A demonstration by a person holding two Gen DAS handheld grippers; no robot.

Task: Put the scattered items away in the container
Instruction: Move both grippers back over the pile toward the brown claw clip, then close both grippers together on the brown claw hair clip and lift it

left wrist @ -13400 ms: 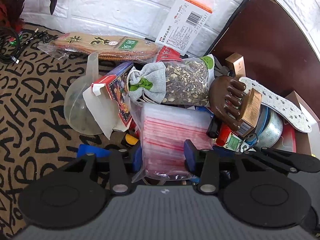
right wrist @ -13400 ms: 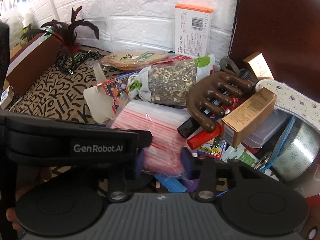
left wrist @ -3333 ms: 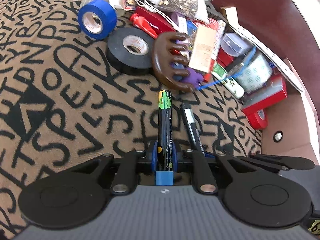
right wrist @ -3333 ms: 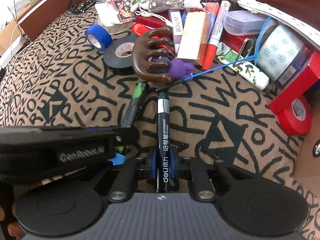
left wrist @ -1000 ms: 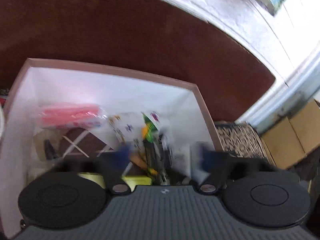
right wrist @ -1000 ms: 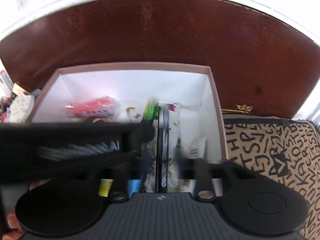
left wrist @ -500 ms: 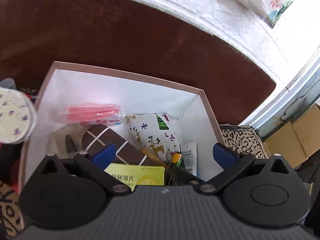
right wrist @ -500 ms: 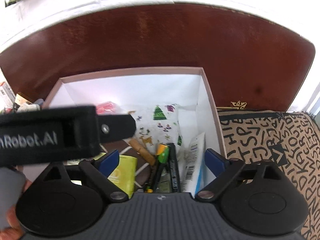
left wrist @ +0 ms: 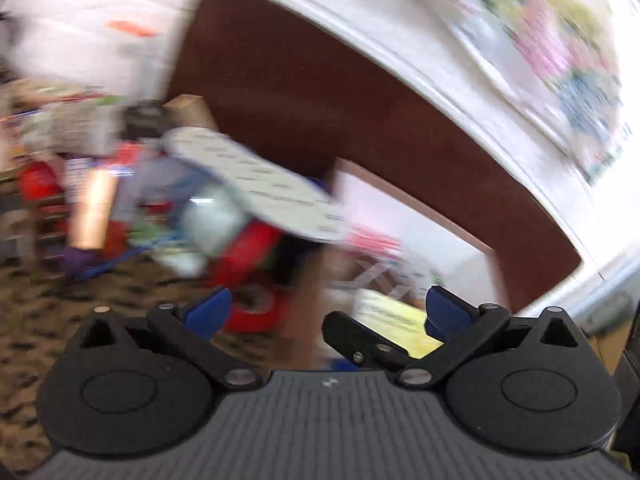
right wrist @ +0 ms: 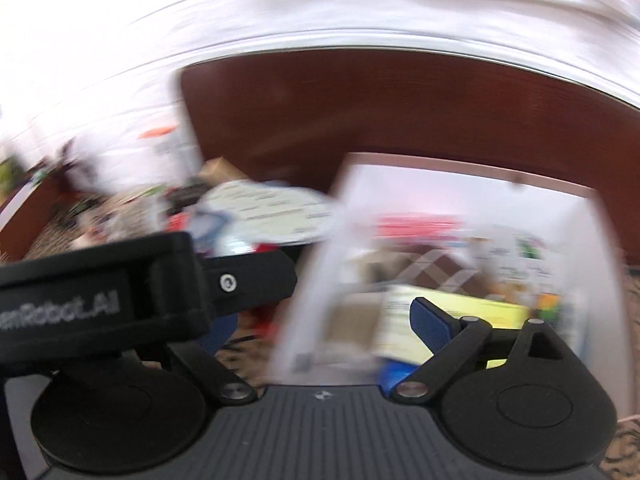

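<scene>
Both views motion-blurred. Left gripper (left wrist: pixel 326 312) spread wide, blue pads (left wrist: pixel 208 312) far apart, nothing between. Right gripper (right wrist: pixel 326 324) likewise spread wide and empty. White-walled container (right wrist: pixel 576 216) ahead and right of both, set against a dark brown panel (left wrist: pixel 320 92). Inside the container: yellow packet (right wrist: pixel 452 312), red-striped bag (right wrist: pixel 416 226), brown checked item (right wrist: pixel 432 268); finer detail unreadable. Left of the container, on the patterned cloth (left wrist: pixel 80 300): scattered pile with a white insole (left wrist: pixel 256 184) overhanging the container's edge, red tape roll (left wrist: pixel 256 308) beside its left wall.
</scene>
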